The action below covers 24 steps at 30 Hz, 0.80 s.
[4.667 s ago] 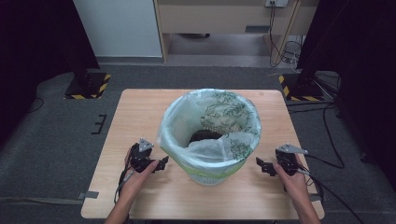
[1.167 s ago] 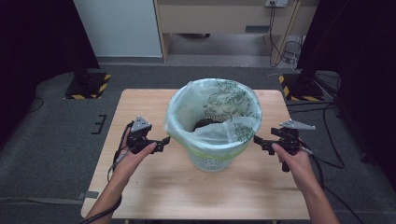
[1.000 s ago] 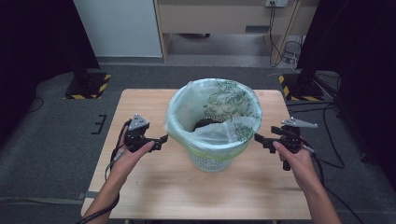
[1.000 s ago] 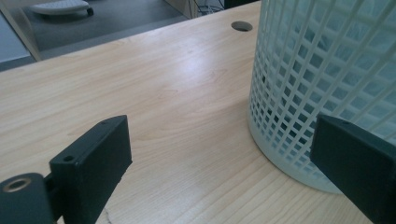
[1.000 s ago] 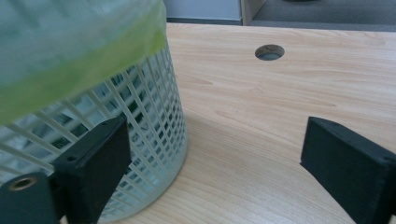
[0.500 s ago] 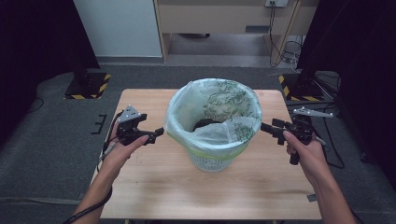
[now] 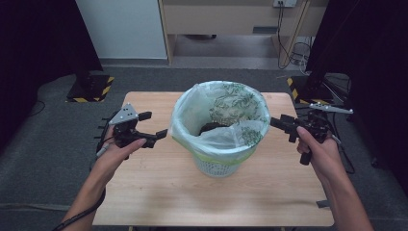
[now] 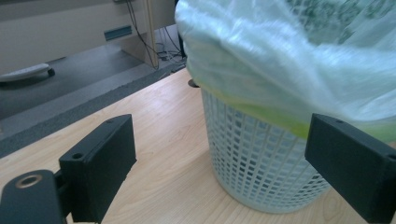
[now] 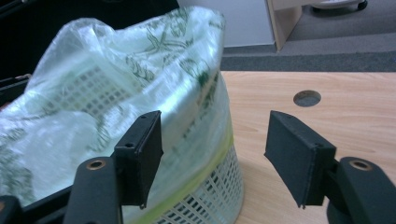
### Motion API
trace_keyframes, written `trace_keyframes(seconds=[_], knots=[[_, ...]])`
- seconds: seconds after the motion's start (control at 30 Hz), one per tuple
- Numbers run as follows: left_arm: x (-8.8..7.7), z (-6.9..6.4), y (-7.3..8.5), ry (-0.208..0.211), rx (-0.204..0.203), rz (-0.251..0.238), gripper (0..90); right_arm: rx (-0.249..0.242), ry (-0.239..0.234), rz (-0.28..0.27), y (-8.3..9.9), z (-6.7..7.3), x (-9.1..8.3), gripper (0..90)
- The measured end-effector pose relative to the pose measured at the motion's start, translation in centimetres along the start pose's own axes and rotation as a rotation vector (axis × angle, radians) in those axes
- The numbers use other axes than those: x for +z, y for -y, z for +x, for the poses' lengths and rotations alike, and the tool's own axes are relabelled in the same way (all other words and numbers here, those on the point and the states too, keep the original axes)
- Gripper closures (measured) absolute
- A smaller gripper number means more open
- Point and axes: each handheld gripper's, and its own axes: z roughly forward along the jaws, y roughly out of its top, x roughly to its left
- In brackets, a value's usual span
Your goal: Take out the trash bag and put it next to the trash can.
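Note:
A white mesh waste basket [image 7: 214, 166] stands upright mid-table, lined with a pale green printed plastic bag [image 7: 219, 110] folded over its rim. Something dark [image 7: 211, 127] lies inside. My left gripper [image 7: 154, 126] hovers open just left of the rim, apart from the bag. In the left gripper view, my left gripper [image 8: 224, 158] faces the basket wall [image 8: 252, 154] and the bag overhang [image 8: 280, 60]. My right gripper [image 7: 283, 127] is open just right of the rim. In the right gripper view, my right gripper [image 9: 217, 154] frames the bag [image 9: 116, 93] edge and mesh [image 9: 205, 196]; nothing is held.
The wooden table [image 7: 144, 192] has bare board in front of and beside the basket, and a round cable hole [image 9: 307, 98] near its far edge. Black-and-yellow striped stand bases [image 7: 89, 89] and cables [image 7: 298, 48] lie on the floor behind.
The basket stands a little farther back than 4.7 s ago. Over the last second both grippers drew outward from the basket's sides and rose slightly, staying open.

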Motion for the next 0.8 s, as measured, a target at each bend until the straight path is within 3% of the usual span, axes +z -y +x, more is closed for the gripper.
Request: trace_keyframes(seconds=[0.1,0.4,0.63,0.8], knots=[[-0.5,-0.2,-0.7,0.012,0.023,-0.022,9.2,-0.008,0.003,-0.006,-0.6,0.4,-0.2,37.3],[-0.9,-0.7,-3.0,0.022,0.027,-0.066,10.3,-0.035,0.021,-0.003,-2.3,2.7,0.1,37.3],[0.1,-1.6,-4.8,0.028,0.039,-0.060,11.1,-0.087,0.065,0.010,-3.2,4.9,0.9,31.6],[1.2,-1.8,-5.7,0.021,0.044,-0.059,13.7,-0.102,0.090,0.019,-3.4,5.3,1.4,30.4]])
